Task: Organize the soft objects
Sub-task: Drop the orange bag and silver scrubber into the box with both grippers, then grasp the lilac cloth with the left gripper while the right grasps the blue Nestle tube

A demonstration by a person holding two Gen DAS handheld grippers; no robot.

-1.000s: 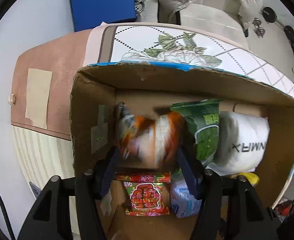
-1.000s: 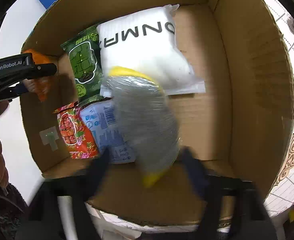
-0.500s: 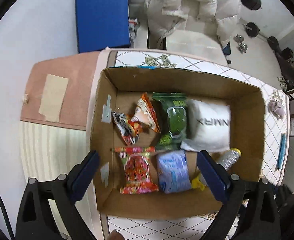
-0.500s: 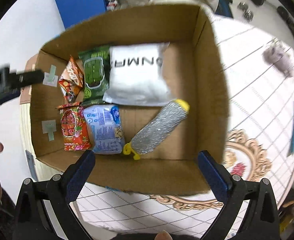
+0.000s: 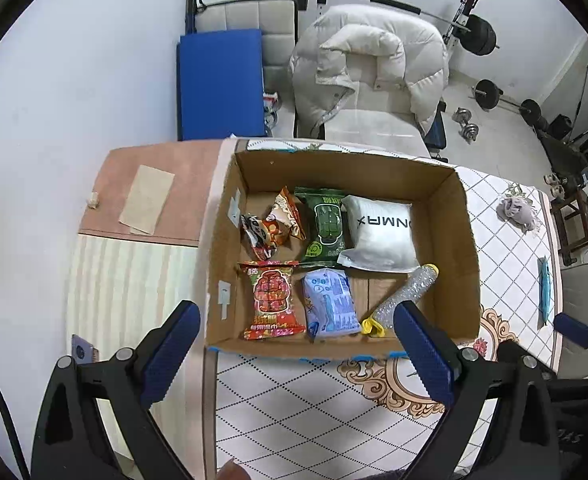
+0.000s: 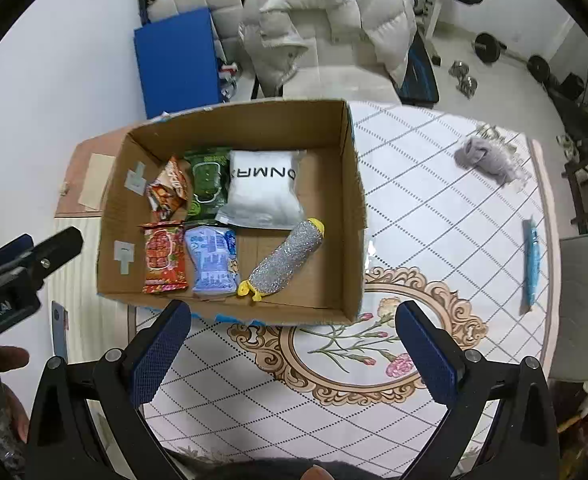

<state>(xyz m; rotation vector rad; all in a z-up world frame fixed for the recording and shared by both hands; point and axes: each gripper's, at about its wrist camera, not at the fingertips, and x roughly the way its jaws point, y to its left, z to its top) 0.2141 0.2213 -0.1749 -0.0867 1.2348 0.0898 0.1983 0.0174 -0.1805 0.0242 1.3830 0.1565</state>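
Both grippers hang above the table [image 6: 434, 216] with jaws spread wide and empty: the left gripper [image 5: 296, 344] frames the lower middle of its view, the right gripper [image 6: 294, 344] likewise in its own. The box [image 6: 352, 216] sits centre frame, holding an orange packet [image 6: 169, 188], green pack [image 6: 207, 186] and white pouch [image 6: 263, 190] along the far row, and a red packet [image 6: 163, 256], blue pack [image 6: 211, 260] and silver sponge [image 6: 287, 258] nearer. A grey cloth [image 6: 488, 158] lies upper right on the table, well apart from the box.
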